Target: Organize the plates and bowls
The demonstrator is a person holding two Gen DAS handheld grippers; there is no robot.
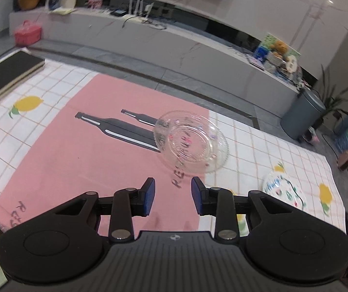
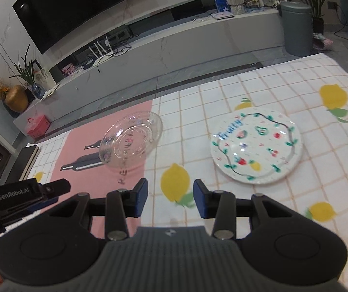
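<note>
Both grippers hover over the tablecloth (image 2: pixel 222 92) with jaws spread and nothing between them: the left gripper (image 1: pixel 173 196) above the pink mat (image 1: pixel 81 150), the right gripper (image 2: pixel 170 198) above a printed lemon (image 2: pixel 175 185). Ahead, the glass plate (image 1: pixel 191 141) lies at the mat's right edge; the fruit plate (image 2: pixel 256 146) sits well right of it. A dark board (image 1: pixel 6 73) lies far left, a grey bin (image 2: pixel 295 28) beyond the table.

Bare cloth under both claws. Ahead: glass plate (image 2: pixel 131 141) left, painted plate (image 2: pixel 256 147) right, well apart, open lane between. Black book (image 1: pixel 6 75) blocks counter's far-left corner.
</note>
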